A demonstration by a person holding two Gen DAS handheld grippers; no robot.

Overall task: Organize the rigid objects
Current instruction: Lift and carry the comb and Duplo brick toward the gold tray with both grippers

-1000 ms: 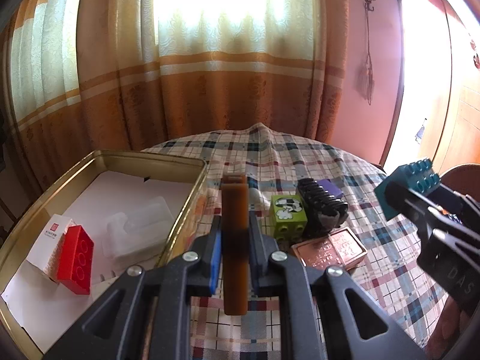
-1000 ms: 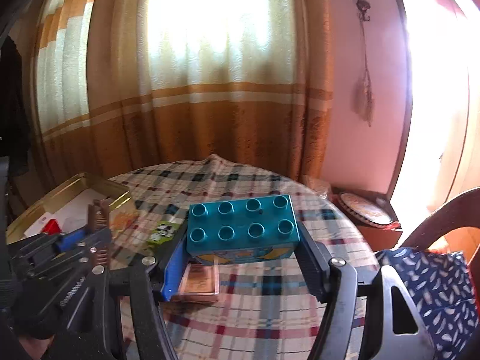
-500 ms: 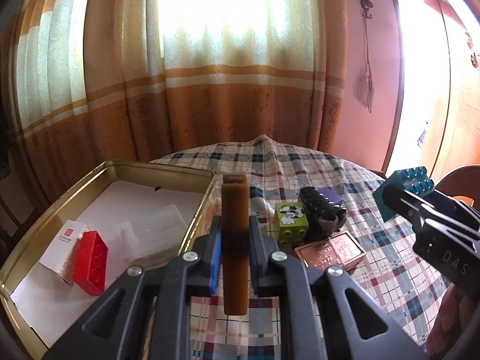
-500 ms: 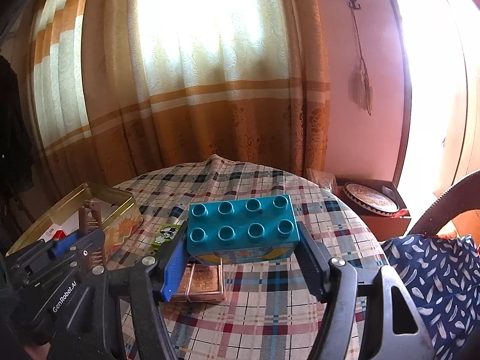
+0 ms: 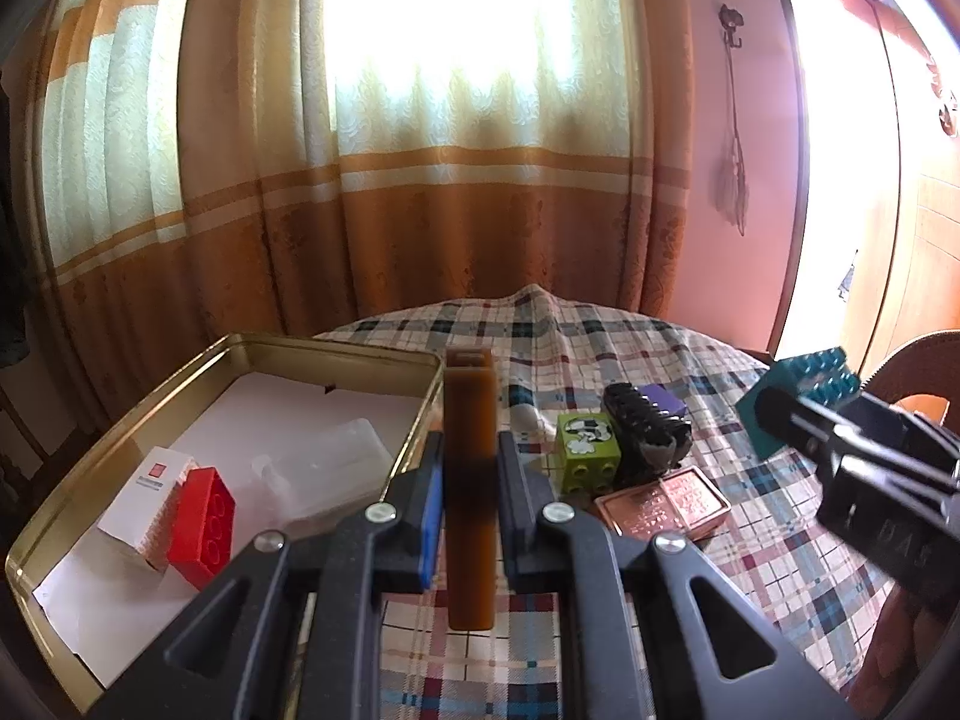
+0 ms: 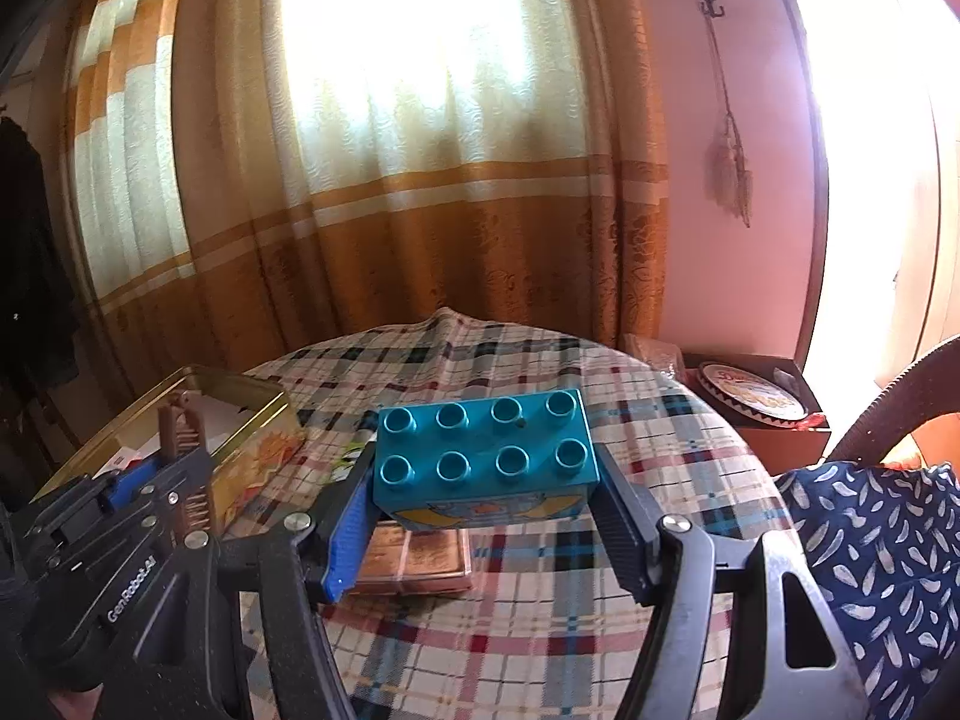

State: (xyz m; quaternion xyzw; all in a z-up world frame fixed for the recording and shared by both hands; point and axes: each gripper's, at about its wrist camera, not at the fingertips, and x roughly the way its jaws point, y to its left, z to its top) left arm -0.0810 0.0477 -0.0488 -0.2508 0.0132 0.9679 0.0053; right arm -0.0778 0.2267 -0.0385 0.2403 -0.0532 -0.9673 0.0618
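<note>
The left claw (image 5: 470, 483) grips an upright brown bar (image 5: 470, 480) beside the gold tin (image 5: 252, 347); the right claw (image 6: 483, 504) clamps a teal brick (image 6: 483, 450) above the checked tablecloth (image 6: 540, 618), both tilted slightly downward.

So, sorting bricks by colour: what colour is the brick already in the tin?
Red brick, clearest in the left wrist view.

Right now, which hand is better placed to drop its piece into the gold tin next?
Probably left: the left gripper, shut on the brown comb, is beside the gold tin. The right gripper, clamping the teal brick, is farther off.
</note>
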